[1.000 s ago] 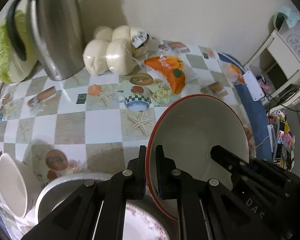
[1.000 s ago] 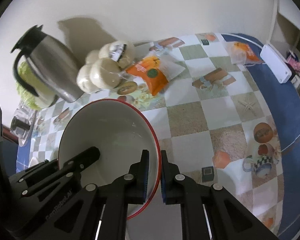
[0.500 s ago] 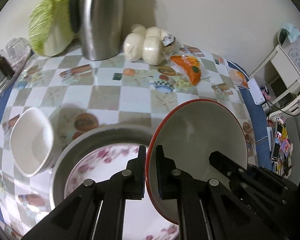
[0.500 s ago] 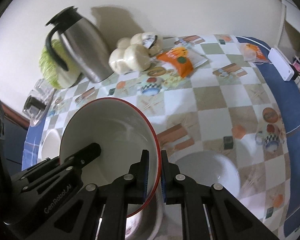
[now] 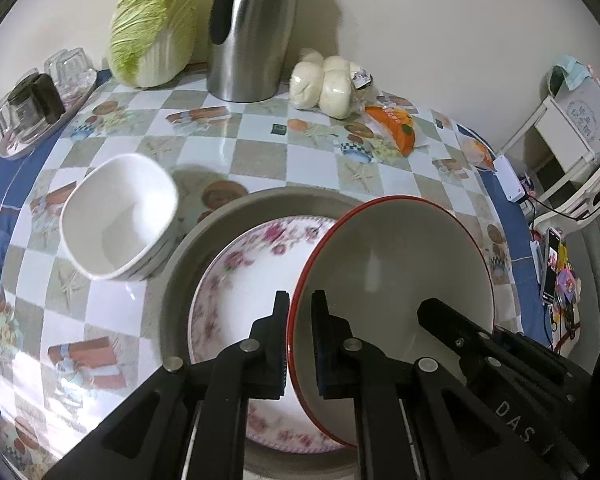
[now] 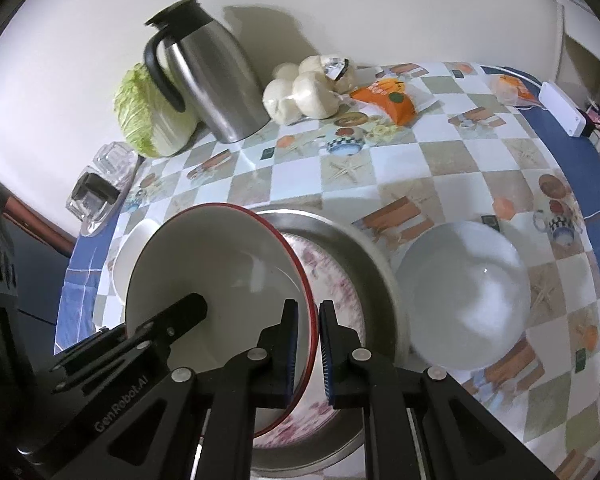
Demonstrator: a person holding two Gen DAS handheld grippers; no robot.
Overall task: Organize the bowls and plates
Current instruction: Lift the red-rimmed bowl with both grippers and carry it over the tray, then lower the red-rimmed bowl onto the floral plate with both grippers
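Note:
Both grippers hold one red-rimmed white bowl [image 5: 396,276] by opposite rims, above the table. My left gripper [image 5: 300,308] is shut on its left rim; my right gripper [image 6: 309,320] is shut on its right rim. The bowl [image 6: 216,276] hangs over a floral plate [image 5: 252,280] that lies in a grey metal basin [image 5: 260,204]. A white square bowl [image 5: 120,216] stands left of the basin. A round white bowl [image 6: 464,292] stands right of the basin.
At the back stand a steel jug [image 5: 252,32], a cabbage [image 5: 152,28], bagged buns [image 5: 328,84] and an orange snack packet [image 5: 396,128]. Glass cups on a tray [image 5: 32,108] sit at the far left. The checked tablecloth [image 6: 440,152] covers the table.
Both grippers have carried the red-rimmed bowl back toward me and to the left, so it now hangs over the basin with the floral plate. The two white bowls have come into view.

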